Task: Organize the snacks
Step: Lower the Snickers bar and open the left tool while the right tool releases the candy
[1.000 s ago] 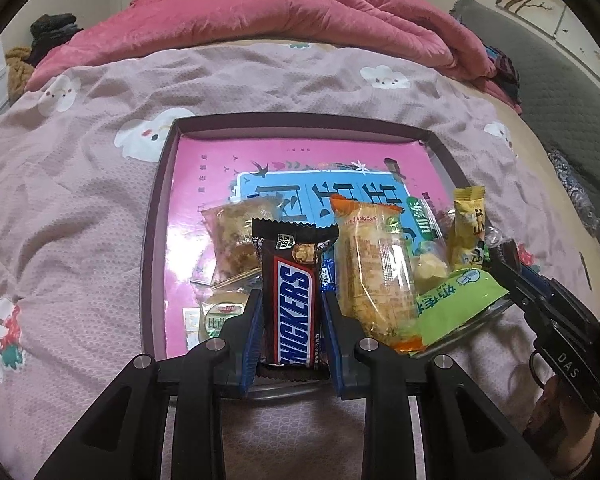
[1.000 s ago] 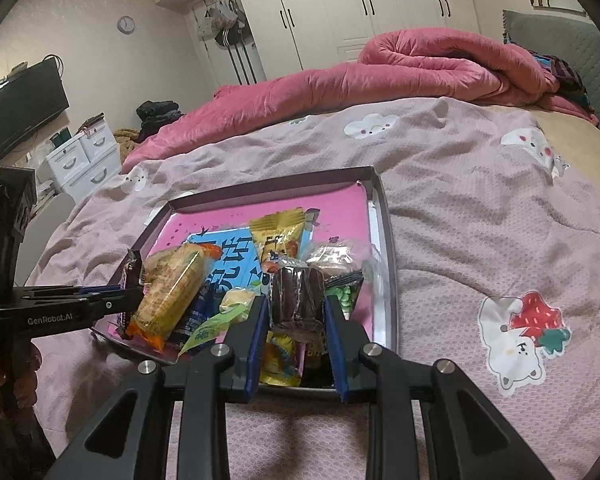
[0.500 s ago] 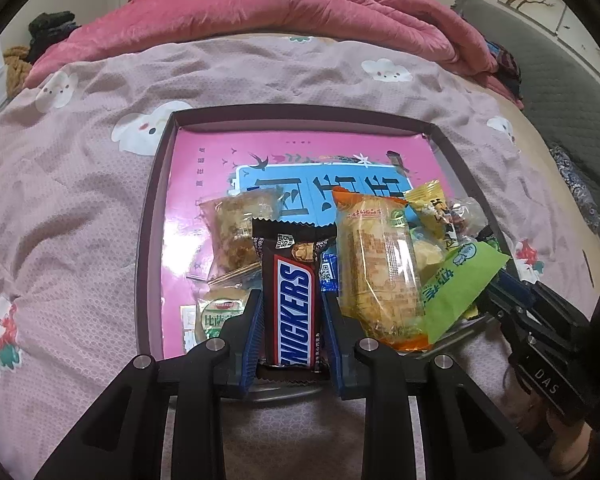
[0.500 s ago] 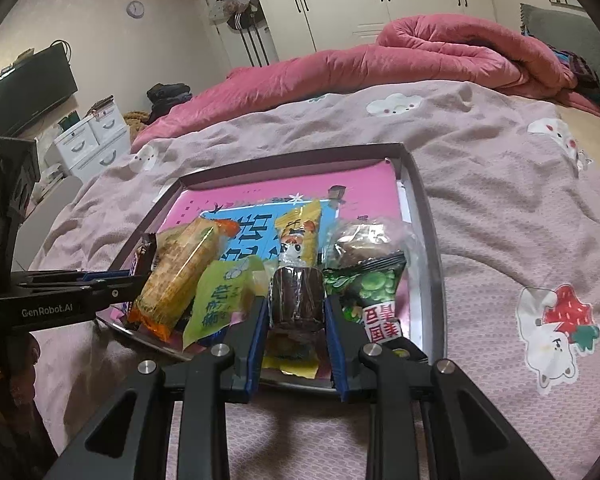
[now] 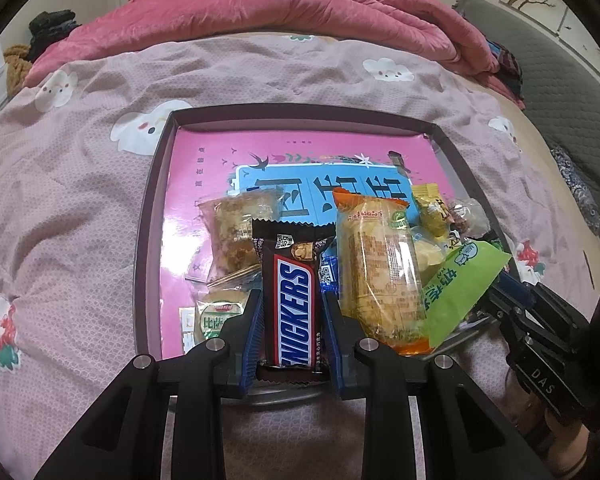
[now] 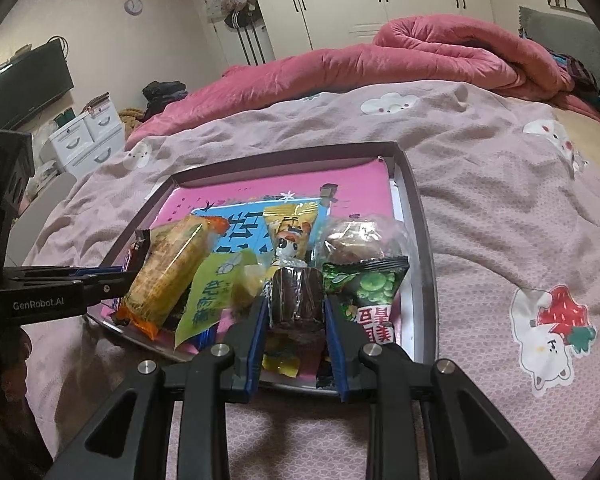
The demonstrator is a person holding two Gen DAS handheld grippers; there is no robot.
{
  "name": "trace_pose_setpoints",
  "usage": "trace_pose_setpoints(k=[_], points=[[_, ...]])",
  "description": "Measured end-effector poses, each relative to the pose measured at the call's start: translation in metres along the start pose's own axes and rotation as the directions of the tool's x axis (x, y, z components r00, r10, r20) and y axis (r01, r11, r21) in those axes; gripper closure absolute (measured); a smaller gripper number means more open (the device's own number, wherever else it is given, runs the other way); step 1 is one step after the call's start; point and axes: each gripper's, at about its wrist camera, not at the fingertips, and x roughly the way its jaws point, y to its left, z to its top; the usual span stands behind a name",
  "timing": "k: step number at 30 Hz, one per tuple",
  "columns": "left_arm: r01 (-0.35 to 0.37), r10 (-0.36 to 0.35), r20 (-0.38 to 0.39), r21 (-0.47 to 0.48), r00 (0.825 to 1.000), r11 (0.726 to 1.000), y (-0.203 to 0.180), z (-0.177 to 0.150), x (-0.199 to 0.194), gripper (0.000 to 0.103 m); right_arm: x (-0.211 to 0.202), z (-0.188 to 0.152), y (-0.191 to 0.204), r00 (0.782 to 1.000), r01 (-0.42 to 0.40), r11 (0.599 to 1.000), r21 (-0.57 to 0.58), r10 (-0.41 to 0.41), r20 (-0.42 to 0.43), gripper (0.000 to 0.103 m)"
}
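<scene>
A dark tray (image 5: 142,248) lies on a bed with a pale purple bedspread (image 5: 68,200) that has little animal pictures on it. A pink and blue sheet lines the bottom of the tray. The snacks all sit crowded at the near end of the tray.

The left gripper (image 5: 292,320) is closed on a Snickers bar (image 5: 294,304). The blue pads press on both long sides of the bar, and the bar stands up between them over the near rim. Just left of it are a clear bag of crumbly brown snack (image 5: 236,232) and a small round green-label pack (image 5: 216,316). Just right of it leans a long orange cracker pack (image 5: 380,272), touching the right finger. Next to that lies a light green packet (image 5: 460,284).

The right gripper (image 6: 296,308) is closed on a small brown cake in clear wrap (image 6: 296,296). A yellow packet with a cartoon animal (image 6: 290,232) stands right behind it. A dark green pea bag (image 6: 370,284) sits just to its right, against the finger. A clear bag of brown sweets (image 6: 356,244) lies behind the pea bag. A yellow wrapper lies under the gripper.

Behind the tray a pink quilt (image 6: 380,60) is bunched up. White wardrobes (image 6: 340,0), a white drawer chest (image 6: 84,136) and a black TV (image 6: 24,92) stand by the walls.
</scene>
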Motion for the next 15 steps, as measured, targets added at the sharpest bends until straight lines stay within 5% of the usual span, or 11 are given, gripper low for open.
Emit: trace_pose_setpoints(k=[15], points=[[-0.007, 0.007, 0.002, 0.003, 1.000, 1.000, -0.0011, 0.0013, 0.0018, 0.074, -0.0011, -0.0032, 0.0001, 1.000, 0.004, 1.000, 0.007, -0.004, -0.009, 0.074]])
